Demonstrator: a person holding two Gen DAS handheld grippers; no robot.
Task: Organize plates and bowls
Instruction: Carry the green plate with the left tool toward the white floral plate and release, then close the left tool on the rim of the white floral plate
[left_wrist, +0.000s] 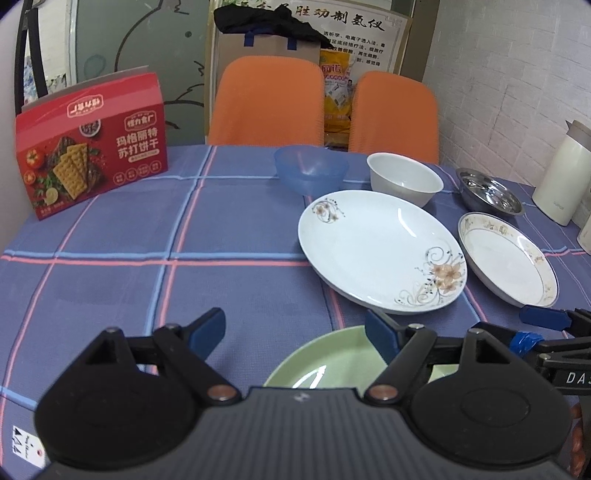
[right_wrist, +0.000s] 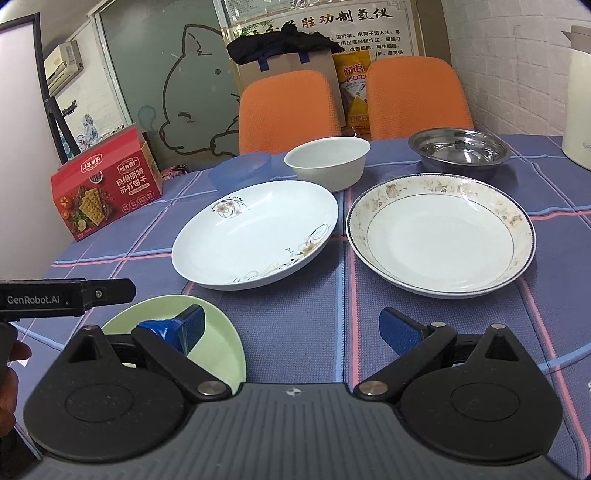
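Observation:
A large white floral plate (left_wrist: 380, 251) (right_wrist: 255, 232) lies mid-table. A gold-rimmed white plate (left_wrist: 508, 258) (right_wrist: 441, 234) lies to its right. Behind them stand a blue plastic bowl (left_wrist: 310, 168) (right_wrist: 240, 170), a white bowl (left_wrist: 404, 177) (right_wrist: 327, 162) and a steel bowl (left_wrist: 489, 190) (right_wrist: 460, 149). A green plate (left_wrist: 325, 360) (right_wrist: 218, 343) lies nearest. My left gripper (left_wrist: 295, 332) is open above the cloth, its right finger over the green plate. My right gripper (right_wrist: 291, 325) is open and empty, its left finger over the green plate.
A red cracker box (left_wrist: 92, 155) (right_wrist: 105, 188) stands at the far left. A cream thermos jug (left_wrist: 561, 173) (right_wrist: 578, 96) stands at the far right. Two orange chairs (left_wrist: 267, 101) (left_wrist: 393, 114) sit behind the plaid-clothed table (left_wrist: 147, 258).

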